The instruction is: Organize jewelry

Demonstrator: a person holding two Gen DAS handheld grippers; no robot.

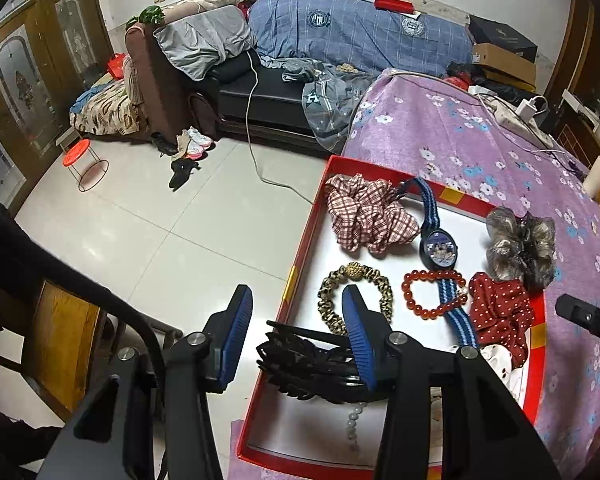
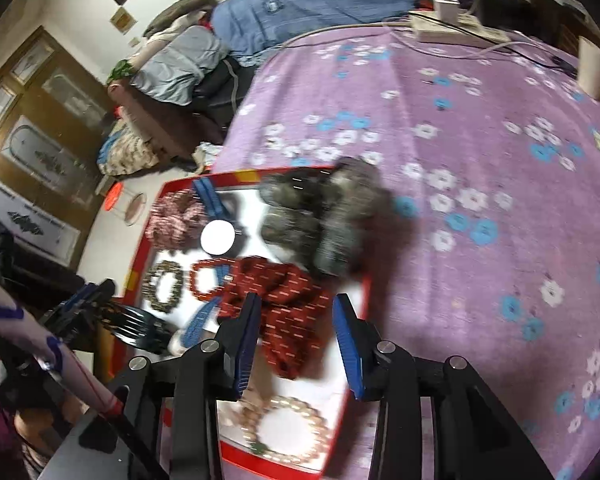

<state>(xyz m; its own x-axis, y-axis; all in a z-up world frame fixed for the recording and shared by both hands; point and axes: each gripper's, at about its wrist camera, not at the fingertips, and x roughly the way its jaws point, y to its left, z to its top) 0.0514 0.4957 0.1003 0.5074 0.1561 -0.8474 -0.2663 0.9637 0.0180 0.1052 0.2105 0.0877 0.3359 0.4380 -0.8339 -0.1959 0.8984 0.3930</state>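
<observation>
A red tray (image 1: 308, 232) with a white floor lies on the table. In it are a checked scrunchie (image 1: 368, 216), a blue-strapped watch (image 1: 440, 248), a leopard-print scrunchie (image 1: 354, 292), a red bead bracelet (image 1: 432, 296), a red dotted scrunchie (image 1: 500, 316) and a black hair claw (image 1: 308, 364). A grey furry scrunchie (image 1: 520, 244) overlaps the far rim. My left gripper (image 1: 298, 320) stands open over the claw, and its pads do not press on it. My right gripper (image 2: 296, 320) is open above the red dotted scrunchie (image 2: 284, 312), near a pale bead bracelet (image 2: 288, 428).
The purple floral tablecloth (image 2: 480, 152) spreads to the right of the tray. A power strip (image 2: 456, 28) with cables and a paper cup (image 2: 592, 64) stand at its far edge. Left of the table are a tiled floor, a wooden chair (image 1: 60, 332), a red stool (image 1: 78, 156) and a cluttered sofa (image 1: 340, 32).
</observation>
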